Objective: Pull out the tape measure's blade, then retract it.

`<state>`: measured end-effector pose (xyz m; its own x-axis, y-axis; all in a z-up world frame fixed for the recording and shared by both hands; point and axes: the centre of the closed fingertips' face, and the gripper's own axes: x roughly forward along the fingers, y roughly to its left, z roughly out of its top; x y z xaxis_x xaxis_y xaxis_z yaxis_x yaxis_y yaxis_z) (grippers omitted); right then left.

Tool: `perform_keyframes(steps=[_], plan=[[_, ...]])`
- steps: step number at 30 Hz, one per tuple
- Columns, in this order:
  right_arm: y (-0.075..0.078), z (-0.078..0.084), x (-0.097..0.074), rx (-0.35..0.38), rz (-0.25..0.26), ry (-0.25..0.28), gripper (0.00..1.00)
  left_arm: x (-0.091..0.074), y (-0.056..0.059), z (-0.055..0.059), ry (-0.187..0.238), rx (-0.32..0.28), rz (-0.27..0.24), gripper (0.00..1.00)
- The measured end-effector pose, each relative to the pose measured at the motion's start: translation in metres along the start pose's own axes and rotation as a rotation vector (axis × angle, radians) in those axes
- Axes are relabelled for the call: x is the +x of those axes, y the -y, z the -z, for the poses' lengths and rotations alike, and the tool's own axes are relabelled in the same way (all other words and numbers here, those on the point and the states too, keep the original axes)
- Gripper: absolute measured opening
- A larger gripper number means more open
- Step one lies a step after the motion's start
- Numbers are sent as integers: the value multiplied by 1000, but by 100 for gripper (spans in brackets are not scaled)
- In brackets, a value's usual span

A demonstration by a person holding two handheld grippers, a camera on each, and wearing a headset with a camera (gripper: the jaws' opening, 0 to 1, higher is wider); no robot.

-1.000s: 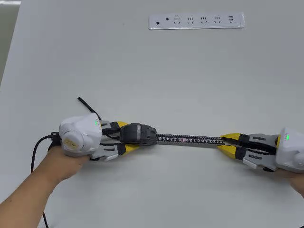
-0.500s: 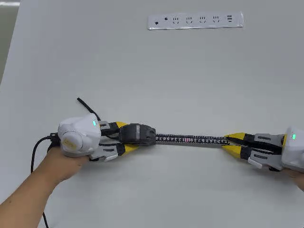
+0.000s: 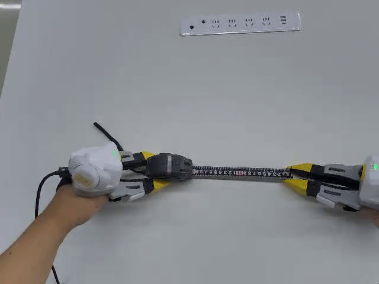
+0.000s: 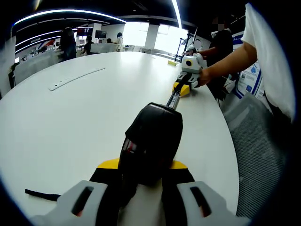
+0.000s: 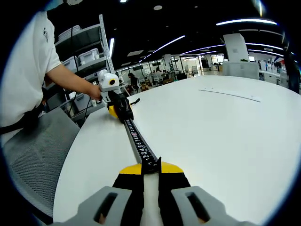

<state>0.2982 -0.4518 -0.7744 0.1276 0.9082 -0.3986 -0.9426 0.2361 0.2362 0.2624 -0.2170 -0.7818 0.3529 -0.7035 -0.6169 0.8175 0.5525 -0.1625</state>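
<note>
Blade (image 3: 240, 173) drawn longer, right fingers (image 3: 295, 186) pinching its tip, left fingers (image 3: 160, 184) clamping case (image 3: 170, 167)

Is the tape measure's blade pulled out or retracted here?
Out. The blade stretches from the case, held in the left gripper, to the right gripper, shut on its tip.

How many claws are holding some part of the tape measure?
2: the left claw grips the case; the right claw pinches the end of the blade.
</note>
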Motion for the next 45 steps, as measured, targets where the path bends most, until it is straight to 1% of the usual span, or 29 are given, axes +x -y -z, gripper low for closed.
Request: perform_keyframes(steps=[5,7,9,11,13,14,20,24,36,45], plan=[[0,0,-1,4,-7,0,7,0,0,0,-4,2,0,28],[1,-1,-2,17,-9,7,7,0,0,0,-3,0,0,28],[2,0,-3,10,-11,1,7,0,0,0,-4,-1,-1,28],[3,0,-5,22,-13,8,7,0,0,1,-4,-2,-1,28],[4,1,-6,18,-9,5,7,0,0,1,-4,-2,-2,28],[4,2,-7,32,-11,7,7,0,0,1,-3,-3,-2,28],[5,1,-9,26,-10,8,7,0,-1,2,-5,0,-4,28],[8,0,-13,48,-3,21,7,0,-1,2,-5,0,-6,28],[11,2,-20,50,-11,22,7,0,0,1,-6,-1,-6,28],[15,5,-28,52,-3,22,7,1,-1,2,-10,-2,-7,28]])
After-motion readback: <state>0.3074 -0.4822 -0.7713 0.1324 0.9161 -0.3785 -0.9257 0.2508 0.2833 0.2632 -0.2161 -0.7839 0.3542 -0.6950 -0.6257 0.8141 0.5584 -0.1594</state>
